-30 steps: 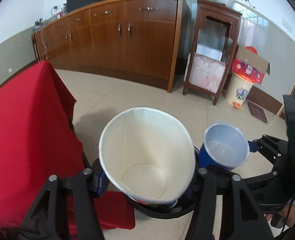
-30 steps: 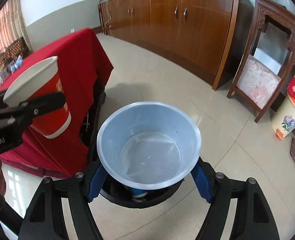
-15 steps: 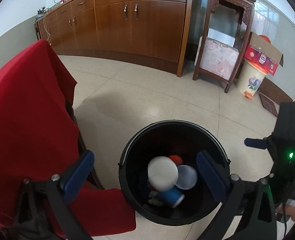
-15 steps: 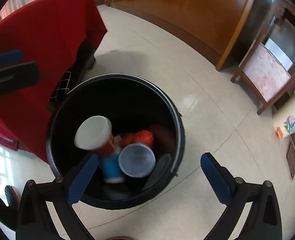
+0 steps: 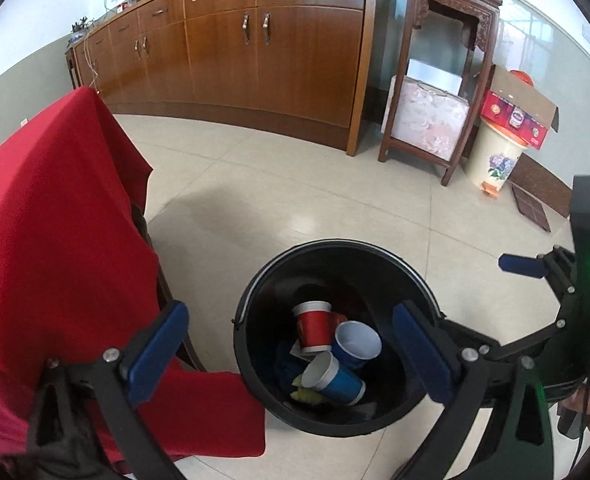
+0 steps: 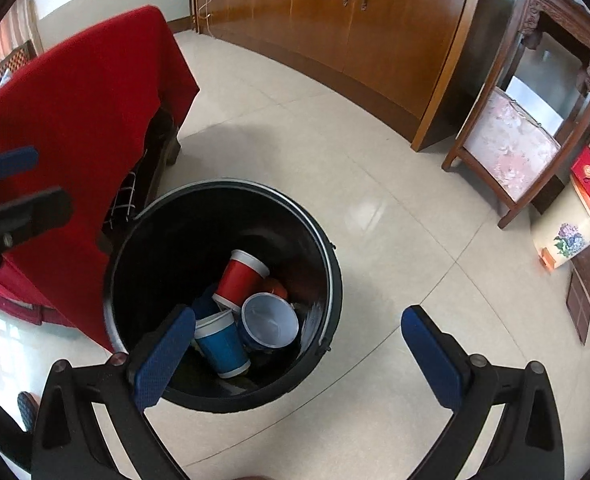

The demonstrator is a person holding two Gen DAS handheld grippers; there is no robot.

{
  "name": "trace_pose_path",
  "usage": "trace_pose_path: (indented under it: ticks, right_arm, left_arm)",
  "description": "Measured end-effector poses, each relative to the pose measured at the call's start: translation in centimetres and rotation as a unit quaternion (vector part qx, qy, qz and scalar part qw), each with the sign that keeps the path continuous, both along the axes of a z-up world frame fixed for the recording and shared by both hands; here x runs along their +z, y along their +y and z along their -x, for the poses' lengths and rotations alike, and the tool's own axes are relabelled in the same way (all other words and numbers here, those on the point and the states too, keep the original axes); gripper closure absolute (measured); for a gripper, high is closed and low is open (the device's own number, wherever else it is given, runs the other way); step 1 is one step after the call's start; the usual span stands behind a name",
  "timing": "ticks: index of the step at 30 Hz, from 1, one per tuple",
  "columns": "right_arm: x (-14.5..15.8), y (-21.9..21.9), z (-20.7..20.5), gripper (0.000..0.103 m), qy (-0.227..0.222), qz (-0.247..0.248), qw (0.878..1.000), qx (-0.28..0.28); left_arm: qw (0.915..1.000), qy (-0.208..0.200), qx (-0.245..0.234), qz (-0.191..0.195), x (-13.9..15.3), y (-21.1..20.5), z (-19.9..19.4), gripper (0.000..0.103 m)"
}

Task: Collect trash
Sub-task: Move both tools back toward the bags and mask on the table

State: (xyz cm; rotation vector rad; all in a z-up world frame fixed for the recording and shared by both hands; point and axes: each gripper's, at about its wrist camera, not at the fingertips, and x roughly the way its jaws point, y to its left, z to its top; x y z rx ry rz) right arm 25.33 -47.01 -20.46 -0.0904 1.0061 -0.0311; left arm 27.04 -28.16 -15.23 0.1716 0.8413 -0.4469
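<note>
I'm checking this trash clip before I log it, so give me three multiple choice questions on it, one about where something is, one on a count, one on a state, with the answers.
1. Where do the paper cups lie?
A. inside the black bin
B. on the red cloth
C. on the wooden stand

2. How many blue cups show in the bin?
A. none
B. two
C. five

3. How do both claws stand?
A. shut on a cup
B. shut on the bin's rim
C. open, holding nothing

Answers:
1 A: the red cup and blue cups lie at the bottom of the black bin.
2 B: two blue cups lie beside the red one, one showing its open mouth.
3 C: the left claw and right claw have jaws spread wide with nothing between them.
</note>
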Motion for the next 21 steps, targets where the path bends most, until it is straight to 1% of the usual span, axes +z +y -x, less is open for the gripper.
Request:
trace_pose_path:
  ticks: [6, 11, 16, 21]
  right_arm:
    - [2.9, -0.7, 2.1, 0.0, -0.025, -0.001, 0.999, -0.019]
    - [5.5, -1.0, 3.8, 0.0, -0.049, -0.014, 0.998, -0.037]
    - [8.3, 0.4, 5.2, 0.0, -0.079, -0.022, 0.996, -0.036]
    - [10.1, 2.3, 5.9, 0.0, -0.098, -0.023, 0.994, -0.029]
  left_arm:
    - [0.9998, -0.017, 0.0, 0.006, 1.7, 0.0, 1.1, 0.0]
    - [0.9995, -0.029, 0.006, 0.013, 3.2, 0.8, 2.2, 0.0]
    - [0.9989, -0.043, 0.013, 0.017, 4.7, 2.1, 3.6, 0.0]
    - [0.9983, -0.051, 0.026, 0.01, 5.8, 3.7, 4.2, 0.0]
